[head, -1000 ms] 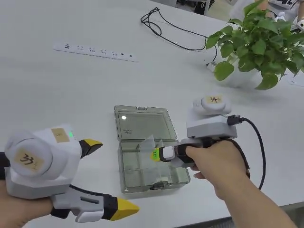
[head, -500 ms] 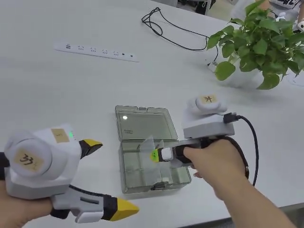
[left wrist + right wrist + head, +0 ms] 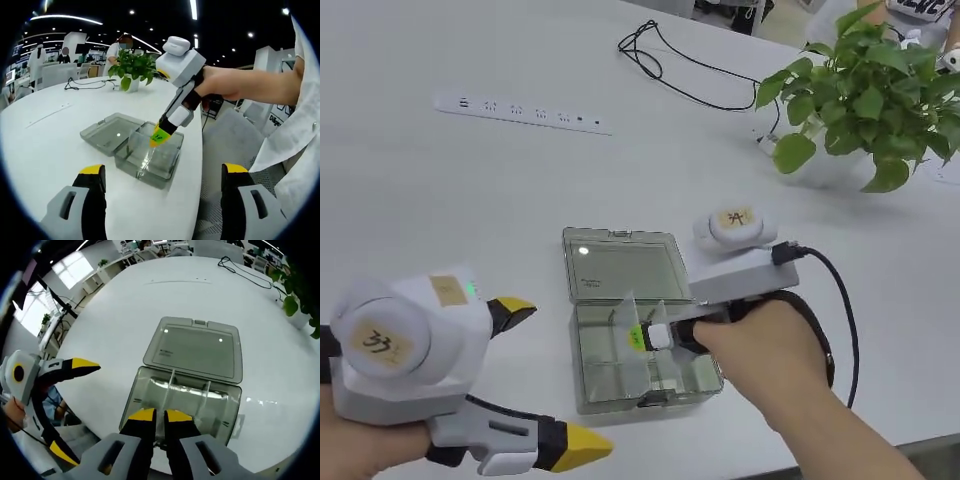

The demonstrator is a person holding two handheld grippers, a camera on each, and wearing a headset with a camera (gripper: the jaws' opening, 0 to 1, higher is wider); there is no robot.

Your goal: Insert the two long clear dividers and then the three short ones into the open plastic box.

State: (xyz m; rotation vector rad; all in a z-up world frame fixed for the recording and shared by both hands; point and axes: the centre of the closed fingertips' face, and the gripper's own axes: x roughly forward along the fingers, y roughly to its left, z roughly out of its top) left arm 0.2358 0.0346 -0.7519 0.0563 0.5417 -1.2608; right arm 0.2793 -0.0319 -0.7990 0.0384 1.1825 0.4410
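Two grippers in play here. The right gripper [image 3: 638,337] has its jaws pinched almost together on a clear divider [image 3: 630,312]. In the right gripper view the piece runs edge-on as a thin line straight out from between the yellow tips. It's tilted, with its lower part down inside the base of the plastic box [image 3: 582,372] and its upper corner poking above the rim. A hand [image 3: 770,350] is wrapped around that gripper's handle, coming in from the right side of the box.

The left gripper [image 3: 550,375] is down at the lower left of the head view, jaws spread wide with nothing between them. It's just beside the box, not touching it. From the left gripper view you look across the box at the other gripper angling down into it.

The box sits on the white surface [image 3: 440,200] near the front edge, between the two grippers. Its lid [image 3: 625,262] is flipped flat open on the far side. There's some clear partitioning already standing in the base, but it's all see-through and I can't count the pieces for sure.

Further back on the surface there's a white power strip [image 3: 520,108], a looped black cable [image 3: 670,55], and a potted plant [image 3: 860,90] off at the far right, all well apart from the box.
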